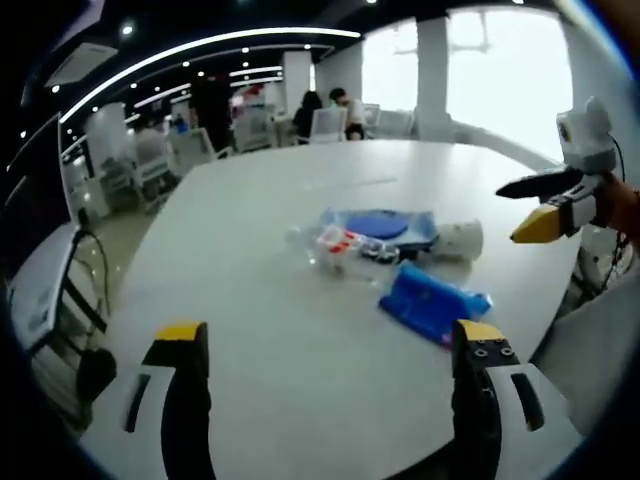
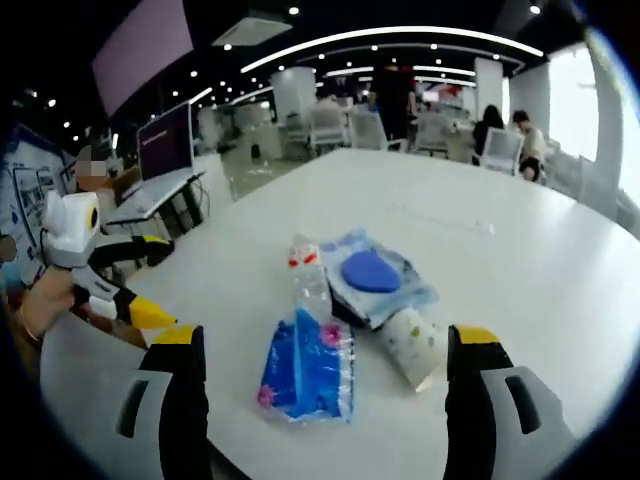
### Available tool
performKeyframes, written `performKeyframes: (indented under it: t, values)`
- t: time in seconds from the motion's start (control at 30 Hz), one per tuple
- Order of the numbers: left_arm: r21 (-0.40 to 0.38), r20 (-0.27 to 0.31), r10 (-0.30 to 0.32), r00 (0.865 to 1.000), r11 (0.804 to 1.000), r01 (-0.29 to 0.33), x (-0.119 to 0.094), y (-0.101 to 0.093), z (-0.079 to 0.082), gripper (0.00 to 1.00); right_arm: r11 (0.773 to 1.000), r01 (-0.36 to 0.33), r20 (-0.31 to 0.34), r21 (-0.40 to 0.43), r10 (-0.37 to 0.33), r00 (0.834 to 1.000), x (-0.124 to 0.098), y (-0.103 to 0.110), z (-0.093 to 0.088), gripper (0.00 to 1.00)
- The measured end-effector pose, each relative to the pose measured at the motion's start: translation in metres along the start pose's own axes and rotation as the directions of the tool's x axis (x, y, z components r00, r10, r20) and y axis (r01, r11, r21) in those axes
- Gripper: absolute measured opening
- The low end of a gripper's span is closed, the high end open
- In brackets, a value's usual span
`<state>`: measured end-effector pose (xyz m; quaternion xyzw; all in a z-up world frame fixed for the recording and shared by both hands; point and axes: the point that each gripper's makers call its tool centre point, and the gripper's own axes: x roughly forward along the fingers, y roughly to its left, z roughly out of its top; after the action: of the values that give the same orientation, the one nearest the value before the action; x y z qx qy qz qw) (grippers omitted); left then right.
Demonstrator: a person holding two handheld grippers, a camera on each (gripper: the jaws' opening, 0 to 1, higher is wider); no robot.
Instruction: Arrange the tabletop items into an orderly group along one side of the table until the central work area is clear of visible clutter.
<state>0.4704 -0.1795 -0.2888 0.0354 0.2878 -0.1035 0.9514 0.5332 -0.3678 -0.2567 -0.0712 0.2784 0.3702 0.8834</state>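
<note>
Both tools wide, nothing held.
I judge my right tool (image 2: 318,385) nearer the blue packet (image 2: 308,370), just ahead between its jaws mid-surface (image 2: 520,260); left tool (image 1: 330,385) sits farther back.

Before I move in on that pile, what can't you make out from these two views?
- Clear bottle: label print too small, both views.
- Item under the blue-disc packet: covered, right gripper view.
- Paper cup: partly behind packet, left gripper view.
- Blue pouch: text blurred.
</note>
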Motion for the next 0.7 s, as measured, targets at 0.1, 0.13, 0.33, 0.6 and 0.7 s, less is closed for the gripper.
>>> performKeyframes:
  t: [0.1, 0.13, 0.33, 0.6, 0.7]
  values:
    - [-0.009, -0.007, -0.004, 1.0, 1.0, 0.004, 0.0, 0.001, -0.002, 0.98, 1.0, -0.029, -0.001, -0.007, 0.029, 1.0, 0.012, 0.006, 0.009, 0.99]
    - [-0.015, -0.004, -0.01, 1.0, 1.0, 0.01, 0.0, 0.0, -0.002, 0.98, 0.999, -0.039, -0.004, -0.008, 0.039, 0.999, 0.016, 0.007, 0.011, 0.99]
    - [-0.028, -0.007, -0.012, 1.0, 1.0, 0.012, 0.001, 0.001, -0.003, 0.98, 0.995, -0.099, -0.015, -0.02, 0.099, 0.995, 0.046, 0.017, 0.025, 0.99]
    - [-0.033, -0.015, -0.017, 1.0, 0.999, 0.017, 0.003, 0.001, -0.004, 0.97, 0.988, -0.154, -0.04, -0.02, 0.153, 0.987, 0.086, 0.026, 0.034, 0.99]
    - [-0.025, -0.027, -0.028, 0.999, 0.999, 0.027, 0.004, -0.002, -0.006, 0.97, 0.988, -0.148, -0.046, -0.053, 0.145, 0.988, 0.1, 0.026, 0.036, 0.94]
